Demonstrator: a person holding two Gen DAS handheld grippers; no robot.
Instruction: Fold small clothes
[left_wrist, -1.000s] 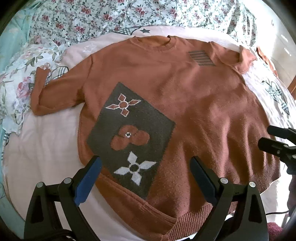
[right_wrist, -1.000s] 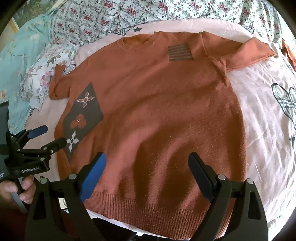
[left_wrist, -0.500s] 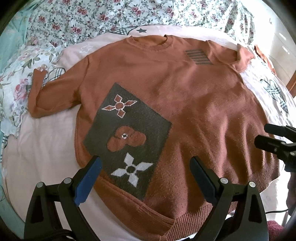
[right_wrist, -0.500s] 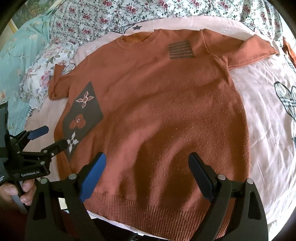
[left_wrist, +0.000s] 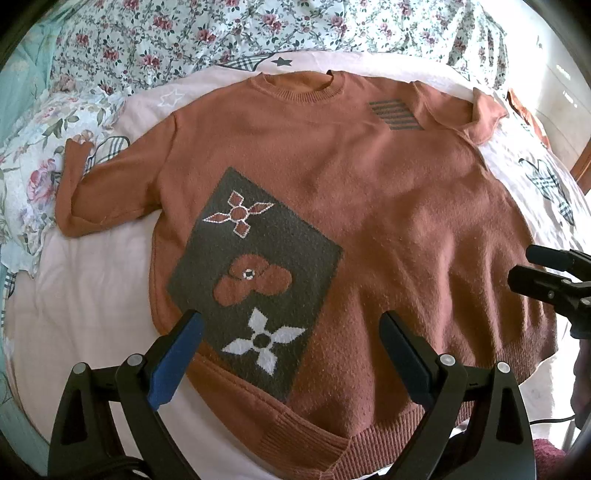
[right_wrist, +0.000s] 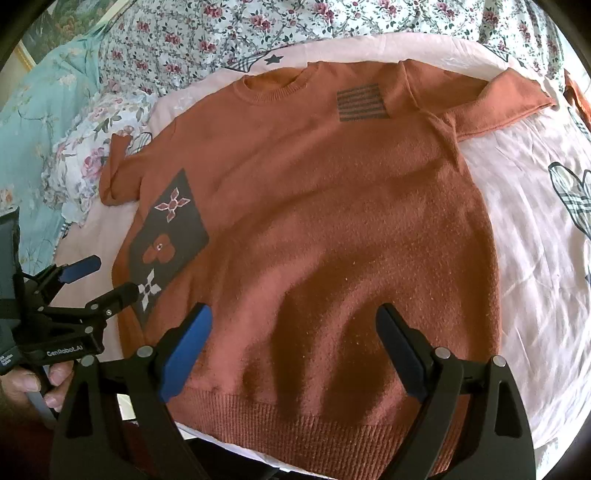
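A rust-orange knit sweater (left_wrist: 369, 192) lies flat, front up, on a pink bed sheet (left_wrist: 81, 295), collar far from me. It has a dark patch with flower motifs (left_wrist: 255, 273) and a striped patch (left_wrist: 395, 114). It also shows in the right wrist view (right_wrist: 332, 221). My left gripper (left_wrist: 291, 347) is open and empty above the hem's left part. My right gripper (right_wrist: 293, 343) is open and empty above the hem's middle. The right gripper shows at the right edge of the left view (left_wrist: 546, 273); the left gripper at the left edge of the right view (right_wrist: 96, 280).
A floral quilt (left_wrist: 221, 33) is bunched along the far side of the bed and a teal cloth (right_wrist: 33, 122) lies at far left. The sheet (right_wrist: 535, 258) spreads right of the sweater. Both sleeves (left_wrist: 110, 192) (right_wrist: 498, 103) spread sideways.
Both grippers have drifted slightly; the sweater sits a touch lower and more to the left in the views. Both stay open and the sweater has not moved.
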